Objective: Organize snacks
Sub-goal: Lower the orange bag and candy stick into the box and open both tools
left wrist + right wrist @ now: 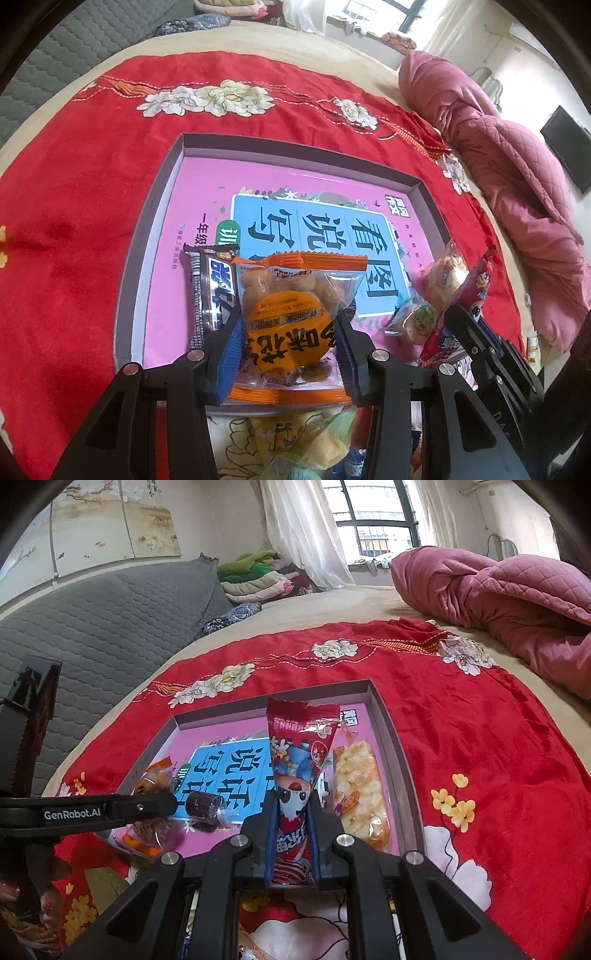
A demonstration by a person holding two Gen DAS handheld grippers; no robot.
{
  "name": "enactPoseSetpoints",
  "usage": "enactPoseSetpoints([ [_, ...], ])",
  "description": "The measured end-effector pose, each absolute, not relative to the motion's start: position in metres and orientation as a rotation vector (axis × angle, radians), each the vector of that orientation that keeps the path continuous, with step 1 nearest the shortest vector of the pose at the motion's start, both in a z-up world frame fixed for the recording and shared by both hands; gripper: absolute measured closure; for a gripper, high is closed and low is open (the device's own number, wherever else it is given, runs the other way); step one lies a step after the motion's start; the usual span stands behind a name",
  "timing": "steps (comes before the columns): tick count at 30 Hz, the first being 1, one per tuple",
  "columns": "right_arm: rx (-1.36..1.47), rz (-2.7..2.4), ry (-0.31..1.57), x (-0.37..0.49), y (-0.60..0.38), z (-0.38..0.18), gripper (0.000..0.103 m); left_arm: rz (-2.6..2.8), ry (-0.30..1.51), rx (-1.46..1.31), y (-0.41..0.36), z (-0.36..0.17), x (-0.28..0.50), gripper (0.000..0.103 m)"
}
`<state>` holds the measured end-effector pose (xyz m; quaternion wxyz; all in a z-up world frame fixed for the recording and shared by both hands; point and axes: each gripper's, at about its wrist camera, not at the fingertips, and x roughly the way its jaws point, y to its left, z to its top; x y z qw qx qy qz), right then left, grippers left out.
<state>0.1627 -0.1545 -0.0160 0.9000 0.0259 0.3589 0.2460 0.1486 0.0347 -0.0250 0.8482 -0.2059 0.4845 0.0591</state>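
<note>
shallow box (155,206), chocolate bar (210,295), popcorn pack (360,790)

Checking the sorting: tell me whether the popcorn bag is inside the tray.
Inside. The popcorn bag lies flat on the tray's pink floor, just within its right wall.

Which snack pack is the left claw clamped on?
The orange-edged clear pack with the round orange label, pinched between the left claw pads. The dark chocolate bar lies loose beside it; the red pack is in the right claw.
</note>
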Motion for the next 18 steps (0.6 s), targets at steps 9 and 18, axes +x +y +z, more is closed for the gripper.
enactPoseSetpoints([
  [9, 0.063, 0.503, 0.750, 0.1636, -0.1558, -0.0170, 0.088, 0.133, 1.029, -0.420, 0.0341, -0.0299, 0.1507, 0.056],
  [18, 0.062, 0.496, 0.758, 0.1651, -0.1566, -0.0197, 0.087, 0.124, 1.041, -0.413, 0.0316, -0.0325, 0.1522, 0.055],
])
